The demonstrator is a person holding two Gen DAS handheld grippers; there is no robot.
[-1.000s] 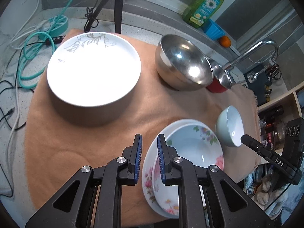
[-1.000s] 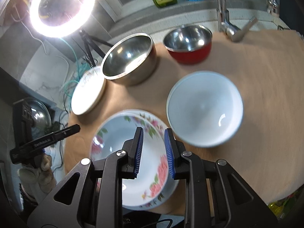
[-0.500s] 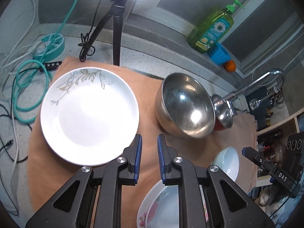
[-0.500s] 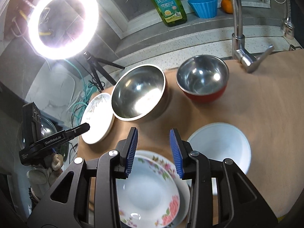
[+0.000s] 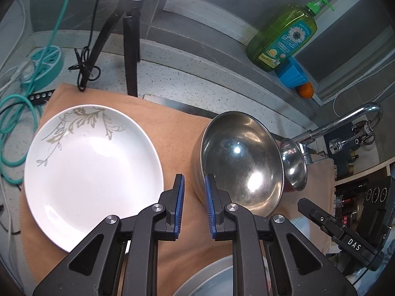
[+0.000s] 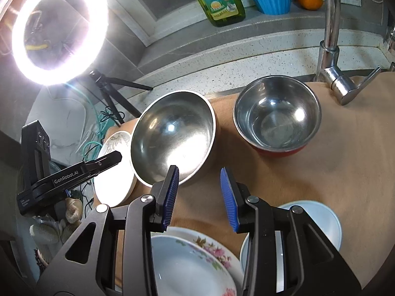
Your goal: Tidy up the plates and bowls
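A peach-brown cloth (image 5: 177, 133) with a soft, napped weave covers the speckled stone counter (image 5: 172, 66), and all the dishes sit on it.

In the left wrist view, the left tongs (image 5: 193, 204) hover over bare cloth with their ribbed blue pads (image 5: 179, 204) a narrow gap apart, holding nothing. At 9 o'clock from them lies a round, glossy white plate (image 5: 91, 172), shallow and flat on the cloth, its grey leaf sprig toward 12 o'clock. At 2 o'clock stands a large stainless steel bowl (image 5: 240, 162), deep and rounded, mouth up, with a faintly scuffed mirror finish. A smaller steel bowl with a red outside (image 5: 293, 166) shows just beyond its right rim.

In the right wrist view, the right tongs (image 6: 201, 196) are spread wide and empty above the cloth. The large steel bowl (image 6: 172, 138) sits at 11 o'clock and the red-sided bowl (image 6: 276, 113) at 1 o'clock, near each other but apart, both upright. At 6 o'clock a deep floral porcelain plate (image 6: 195, 264) with pink blossoms rests on a second floral plate (image 6: 207, 236); a plain pale-blue bowl (image 6: 316, 222) sits just beside them at 4 o'clock, mouth up. A lit ring light (image 6: 59, 29) glares at 10 o'clock, and a chrome faucet (image 6: 330, 37) rises at 1 o'clock.
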